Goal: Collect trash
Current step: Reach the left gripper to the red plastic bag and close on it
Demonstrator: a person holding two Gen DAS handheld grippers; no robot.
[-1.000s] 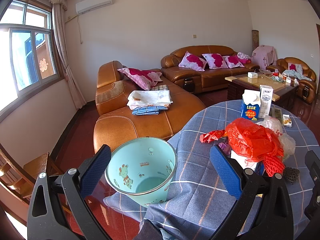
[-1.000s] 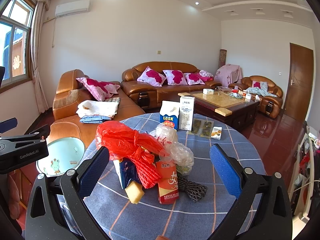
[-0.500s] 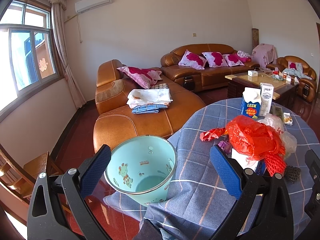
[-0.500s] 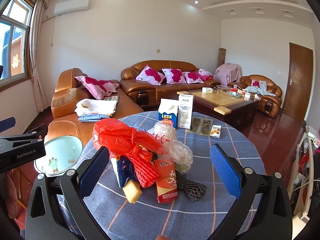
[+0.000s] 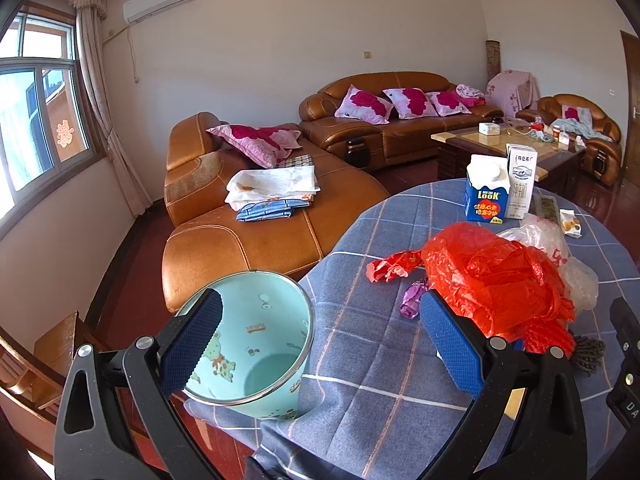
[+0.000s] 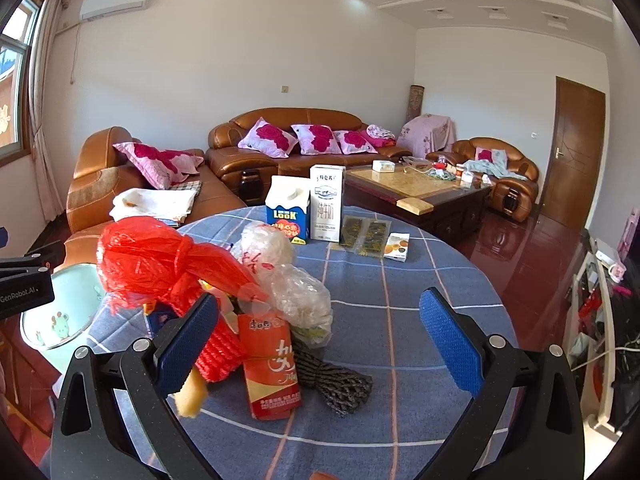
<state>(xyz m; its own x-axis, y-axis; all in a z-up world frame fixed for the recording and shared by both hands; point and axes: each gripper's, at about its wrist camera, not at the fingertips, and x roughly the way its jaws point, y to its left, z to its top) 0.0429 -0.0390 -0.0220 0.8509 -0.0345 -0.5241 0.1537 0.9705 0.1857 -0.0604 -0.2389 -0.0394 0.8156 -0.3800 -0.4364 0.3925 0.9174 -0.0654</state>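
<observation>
Trash sits heaped on the round bench (image 6: 400, 280) under its blue checked cloth: a crumpled red plastic bag (image 6: 160, 260) on top, clear plastic bags (image 6: 288, 280) at its 3 o'clock, red foam netting (image 6: 222, 354) below it, an orange-red packet (image 6: 270, 364) leaning upright at the front, a dark mesh net (image 6: 336, 384) lying at the packet's 3 o'clock, and a yellow sponge-like piece (image 6: 190, 396) at its 9 o'clock. Right hand-held gripper (image 6: 318, 342) hangs released, jaws wide apart, its left pad just in front of the netting and its right pad over bare cloth; nothing between them. Left hand-held gripper (image 5: 320, 344) is likewise released and holds nothing; its left pad overlaps the rim of the pale green bin (image 5: 256, 344), which stands off the bench edge at the heap's 9 o'clock, apparently without contents. A red wrapper scrap (image 5: 390, 266) and a small purple wrapper (image 5: 412, 300) lie on the cloth between bin and heap. At 12 o'clock, well apart from the heap, stand a blue LOOK carton (image 6: 289, 210) and a white milk carton (image 6: 327, 202), touching side by side.
</observation>
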